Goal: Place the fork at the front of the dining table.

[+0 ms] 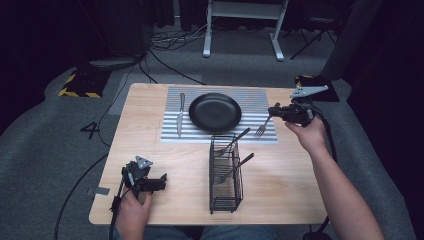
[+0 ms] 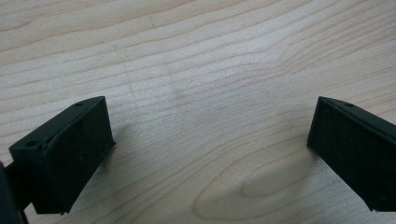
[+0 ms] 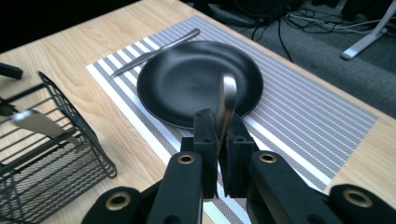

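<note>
Right tongs [image 3: 219,140] tight on fork [image 1: 262,128]

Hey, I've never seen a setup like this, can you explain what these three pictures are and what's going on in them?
A person sits at a wooden table and holds a hand-worked two-jaw gripper in each hand. The high view looks down from above; the other two come from cameras riding on each gripper, looking along its black jaws.

On the table lie a striped mat with a black plate and a knife to its left, and a wire basket holding more cutlery.

The right gripper is shut on a fork, held over the mat right of the plate. The left gripper is open, holding nothing, over bare wood.
</note>
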Demonstrator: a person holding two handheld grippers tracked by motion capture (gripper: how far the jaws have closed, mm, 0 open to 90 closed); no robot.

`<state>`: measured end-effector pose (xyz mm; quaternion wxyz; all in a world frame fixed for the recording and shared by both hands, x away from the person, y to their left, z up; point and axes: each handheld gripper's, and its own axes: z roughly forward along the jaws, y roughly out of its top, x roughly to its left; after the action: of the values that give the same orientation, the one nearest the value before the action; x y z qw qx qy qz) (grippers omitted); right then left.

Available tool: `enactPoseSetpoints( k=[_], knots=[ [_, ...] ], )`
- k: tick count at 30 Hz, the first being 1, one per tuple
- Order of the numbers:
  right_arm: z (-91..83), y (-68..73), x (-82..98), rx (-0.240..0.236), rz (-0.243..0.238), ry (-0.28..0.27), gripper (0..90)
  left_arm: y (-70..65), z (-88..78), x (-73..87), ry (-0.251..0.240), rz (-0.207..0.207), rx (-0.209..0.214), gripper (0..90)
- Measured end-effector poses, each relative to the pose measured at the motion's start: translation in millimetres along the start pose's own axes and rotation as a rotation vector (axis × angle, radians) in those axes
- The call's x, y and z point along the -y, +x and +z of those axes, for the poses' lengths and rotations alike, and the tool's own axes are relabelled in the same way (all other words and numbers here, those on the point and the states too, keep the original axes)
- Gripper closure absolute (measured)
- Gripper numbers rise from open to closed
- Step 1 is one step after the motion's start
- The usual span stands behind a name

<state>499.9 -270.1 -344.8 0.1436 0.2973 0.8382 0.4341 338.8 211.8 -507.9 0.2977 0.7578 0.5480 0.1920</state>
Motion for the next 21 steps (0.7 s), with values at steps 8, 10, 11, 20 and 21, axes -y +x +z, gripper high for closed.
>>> enactPoseSetpoints(
  k=[8, 10, 11, 20, 21],
  knots=[
    [25.2, 1.0, 2.4, -0.002, -0.010, 0.042, 86.3, 0.0, 0.0, 0.0, 0.000, 0.000, 0.000, 0.2],
    [29.0, 1.3, 2.1, -0.007, -0.011, 0.044, 86.3, 0.0, 0.0, 0.0, 0.000, 0.000, 0.000, 0.2],
    [30.7, 2.0, 1.9, -0.011, -0.010, 0.047, 86.3, 0.0, 0.0, 0.0, 0.000, 0.000, 0.000, 0.2],
    [46.0, 7.9, 0.5, -0.026, -0.014, 0.072, 86.3, 0.0, 0.0, 0.0, 0.000, 0.000, 0.000, 0.2],
    [47.4, 7.8, 0.5, -0.030, -0.012, 0.073, 86.3, 0.0, 0.0, 0.0, 0.000, 0.000, 0.000, 0.2]
  ],
)
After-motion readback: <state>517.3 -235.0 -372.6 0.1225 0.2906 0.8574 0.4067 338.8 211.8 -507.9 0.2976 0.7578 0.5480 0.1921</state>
